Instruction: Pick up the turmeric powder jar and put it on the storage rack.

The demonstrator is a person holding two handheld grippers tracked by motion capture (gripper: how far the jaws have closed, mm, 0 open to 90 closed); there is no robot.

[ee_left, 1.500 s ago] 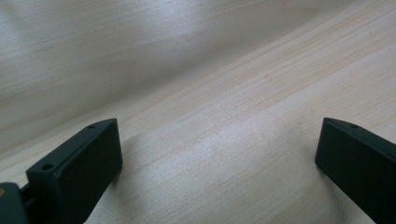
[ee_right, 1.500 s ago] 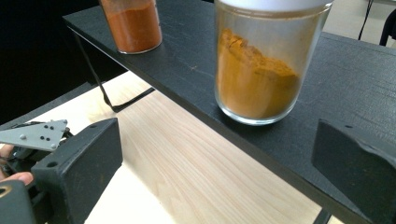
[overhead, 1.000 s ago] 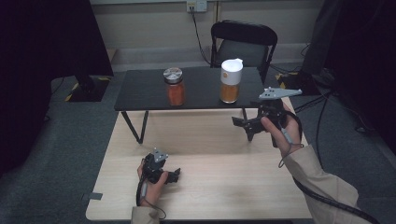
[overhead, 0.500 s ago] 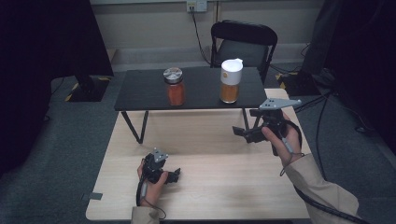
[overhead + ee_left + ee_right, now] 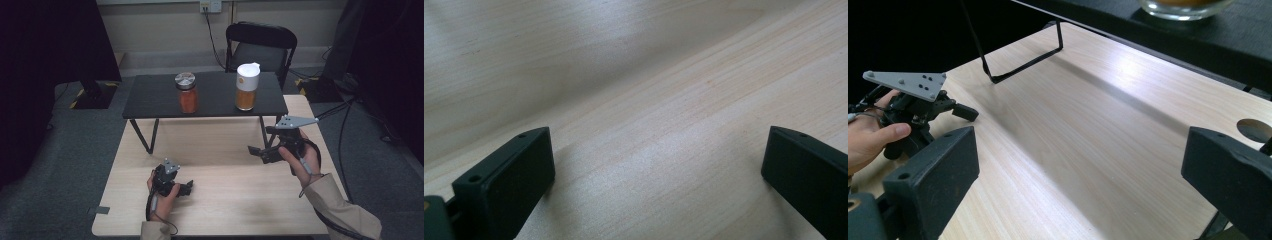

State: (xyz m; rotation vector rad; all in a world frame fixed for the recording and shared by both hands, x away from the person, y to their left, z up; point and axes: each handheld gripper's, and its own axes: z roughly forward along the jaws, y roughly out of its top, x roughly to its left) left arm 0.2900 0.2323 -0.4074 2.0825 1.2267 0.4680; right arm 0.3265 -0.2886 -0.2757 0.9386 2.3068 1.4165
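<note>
Both claws open, right claw [image 5: 261,151] lowered nearer

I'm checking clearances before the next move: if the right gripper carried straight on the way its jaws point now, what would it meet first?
Probably the left gripper: it sits ahead of the right gripper, whose jaws stand open and point across the bare wooden table. Depth is uncertain; it might pass just above.

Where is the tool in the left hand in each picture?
High view: the left tool is low down, left of the middle.
Left gripper view: the left tool shows its own two black jaws, wide apart, at the bottom corners.
Right gripper view: the left tool is at the far left, held in a hand.
Shared landmark: the pale wood table.
</note>
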